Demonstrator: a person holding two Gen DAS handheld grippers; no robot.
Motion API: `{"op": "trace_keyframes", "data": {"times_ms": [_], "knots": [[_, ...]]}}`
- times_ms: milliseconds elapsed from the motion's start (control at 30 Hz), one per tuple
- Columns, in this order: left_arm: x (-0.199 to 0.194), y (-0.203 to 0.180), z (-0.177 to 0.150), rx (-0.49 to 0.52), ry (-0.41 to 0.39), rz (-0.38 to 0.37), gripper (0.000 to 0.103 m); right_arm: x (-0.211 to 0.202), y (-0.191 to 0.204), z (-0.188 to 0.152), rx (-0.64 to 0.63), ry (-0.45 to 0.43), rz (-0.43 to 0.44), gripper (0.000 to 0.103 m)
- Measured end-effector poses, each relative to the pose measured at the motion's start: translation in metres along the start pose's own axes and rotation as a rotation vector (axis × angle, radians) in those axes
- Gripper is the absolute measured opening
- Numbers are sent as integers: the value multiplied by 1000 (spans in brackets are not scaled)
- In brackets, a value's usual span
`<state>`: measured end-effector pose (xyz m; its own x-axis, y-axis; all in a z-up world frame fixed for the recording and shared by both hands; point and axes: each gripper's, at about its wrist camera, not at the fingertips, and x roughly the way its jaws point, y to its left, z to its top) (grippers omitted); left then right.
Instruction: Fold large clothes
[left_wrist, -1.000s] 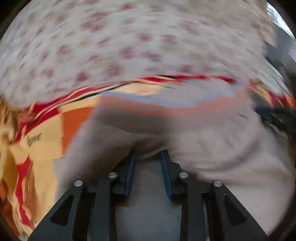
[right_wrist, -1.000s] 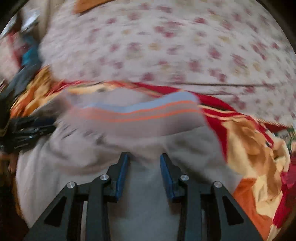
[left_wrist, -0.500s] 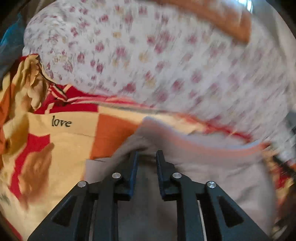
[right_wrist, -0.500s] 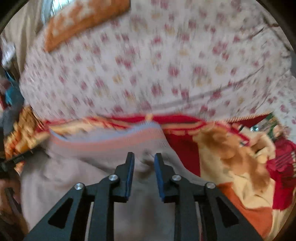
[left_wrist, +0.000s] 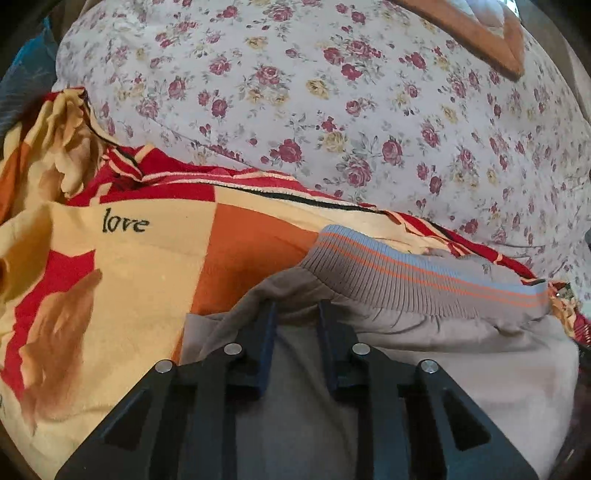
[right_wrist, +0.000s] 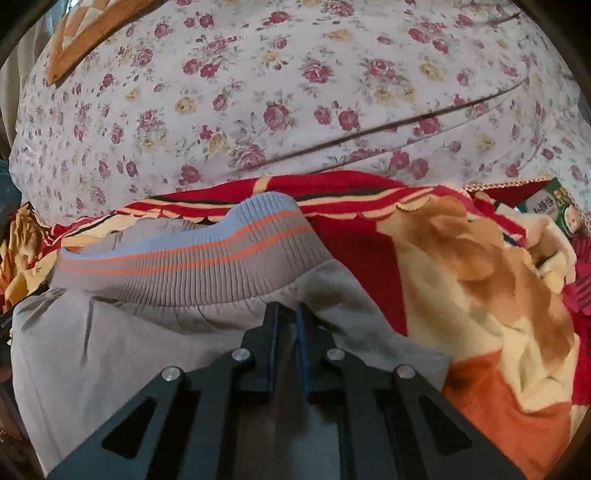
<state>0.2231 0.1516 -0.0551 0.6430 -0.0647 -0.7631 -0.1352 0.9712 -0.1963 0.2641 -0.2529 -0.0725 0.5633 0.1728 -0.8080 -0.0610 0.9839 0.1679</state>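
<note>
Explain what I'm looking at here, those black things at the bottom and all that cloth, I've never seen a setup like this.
There is no robot. A person holds a pair of black tongs in each hand, with a wide-angle camera mounted on each, looking forward along the fingers. One picture comes from the left tongs, the other from the right tongs. Both grip the same grey garment, just below its ribbed waistband with orange stripes. The right pair is pinched tight; the left sits wider with cloth between its fingers. The garment lies on a red and yellow blanket beside a flowered sheet.
</note>
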Motion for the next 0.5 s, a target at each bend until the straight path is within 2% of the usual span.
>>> {"op": "trace_keyframes", "data": {"times_ms": [67, 133, 200, 300, 333, 400, 433, 500], "knots": [[-3, -3, -1, -1, 25, 3, 19, -5, 2, 1, -10, -2, -2, 8], [-18, -9, 0, -10, 4, 1, 19, -22, 11, 3, -20, -37, -16, 9], [-42, -20, 4, -27, -51, -79, 19, -45, 25, 10, -28, -95, -7, 17], [-82, -55, 10, 64, -143, -219, 22, -86, 58, 9, -67, -170, 32, 23], [-89, -67, 8, 100, -141, -264, 24, -95, 70, 4, -76, -174, 45, 23], [-86, -82, 0, 139, -81, -340, 24, -94, 90, -9, -112, -127, 80, 23], [-76, -89, -5, 161, -35, -338, 24, -88, 95, -14, -128, -98, 82, 23], [-50, -96, -15, 185, 47, -219, 24, -62, 98, -22, -152, -22, 42, 23]]}}
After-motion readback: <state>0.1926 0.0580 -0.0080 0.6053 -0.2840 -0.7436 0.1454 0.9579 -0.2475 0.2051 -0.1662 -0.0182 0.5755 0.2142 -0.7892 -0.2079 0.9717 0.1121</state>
